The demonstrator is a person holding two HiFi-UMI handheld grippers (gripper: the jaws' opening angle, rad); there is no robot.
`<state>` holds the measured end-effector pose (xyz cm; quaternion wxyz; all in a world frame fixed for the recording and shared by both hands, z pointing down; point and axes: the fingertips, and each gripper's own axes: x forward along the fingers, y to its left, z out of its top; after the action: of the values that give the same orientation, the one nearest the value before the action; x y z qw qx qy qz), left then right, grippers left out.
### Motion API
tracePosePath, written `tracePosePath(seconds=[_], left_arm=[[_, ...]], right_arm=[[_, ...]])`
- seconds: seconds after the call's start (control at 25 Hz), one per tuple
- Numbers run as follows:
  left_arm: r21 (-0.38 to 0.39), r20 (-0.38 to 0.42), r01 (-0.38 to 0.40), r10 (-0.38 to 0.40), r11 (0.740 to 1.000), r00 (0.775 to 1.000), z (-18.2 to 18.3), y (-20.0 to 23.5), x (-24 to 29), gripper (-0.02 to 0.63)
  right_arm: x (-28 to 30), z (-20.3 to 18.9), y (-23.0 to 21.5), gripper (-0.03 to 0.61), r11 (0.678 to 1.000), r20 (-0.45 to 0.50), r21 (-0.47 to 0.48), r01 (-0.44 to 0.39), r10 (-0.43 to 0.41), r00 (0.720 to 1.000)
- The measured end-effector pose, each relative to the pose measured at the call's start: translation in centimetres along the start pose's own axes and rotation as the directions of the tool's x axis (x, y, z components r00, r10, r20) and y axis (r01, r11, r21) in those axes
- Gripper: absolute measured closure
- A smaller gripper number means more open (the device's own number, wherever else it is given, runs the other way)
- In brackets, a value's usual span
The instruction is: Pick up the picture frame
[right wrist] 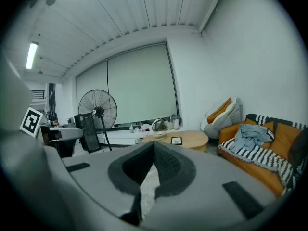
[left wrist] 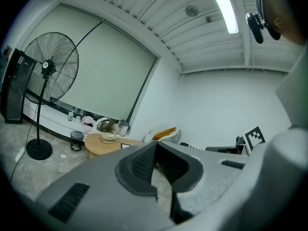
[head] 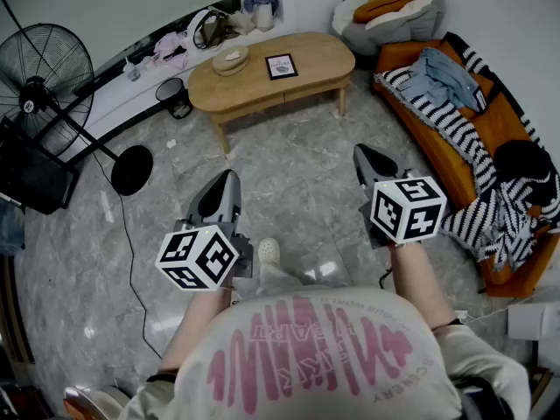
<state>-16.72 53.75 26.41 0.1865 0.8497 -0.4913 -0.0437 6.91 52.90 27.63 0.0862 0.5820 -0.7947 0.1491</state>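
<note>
Pointing slightly down toward table (head: 324,64) | left tool (head: 229,176) closed, empty | right tool (head: 360,150) closed, empty

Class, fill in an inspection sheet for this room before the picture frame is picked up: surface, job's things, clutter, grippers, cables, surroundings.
Surface: oval wooden table on a grey stone floor.
Job's things: picture frame lying flat on the table, untouched.
Clutter: bowl on the table beside the frame; clothes heaped on the sofa.
Grippers: left gripper and right gripper, both with jaws shut and empty, well short of the table.
Cables: black cord trailing across the floor near the fan.
Surroundings: standing fan, orange sofa, bin.
</note>
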Motion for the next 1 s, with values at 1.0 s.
tracePosePath(seconds=[1.0], left_arm=[[-0.046,-0.11,0.033,-0.038,0.998,0.993,3.6,13.4,15.1,0.611]], right_arm=[[19.0,2.3,-2.3,0.574,0.994,-0.096,0.095,0.046,-0.037,0.995]])
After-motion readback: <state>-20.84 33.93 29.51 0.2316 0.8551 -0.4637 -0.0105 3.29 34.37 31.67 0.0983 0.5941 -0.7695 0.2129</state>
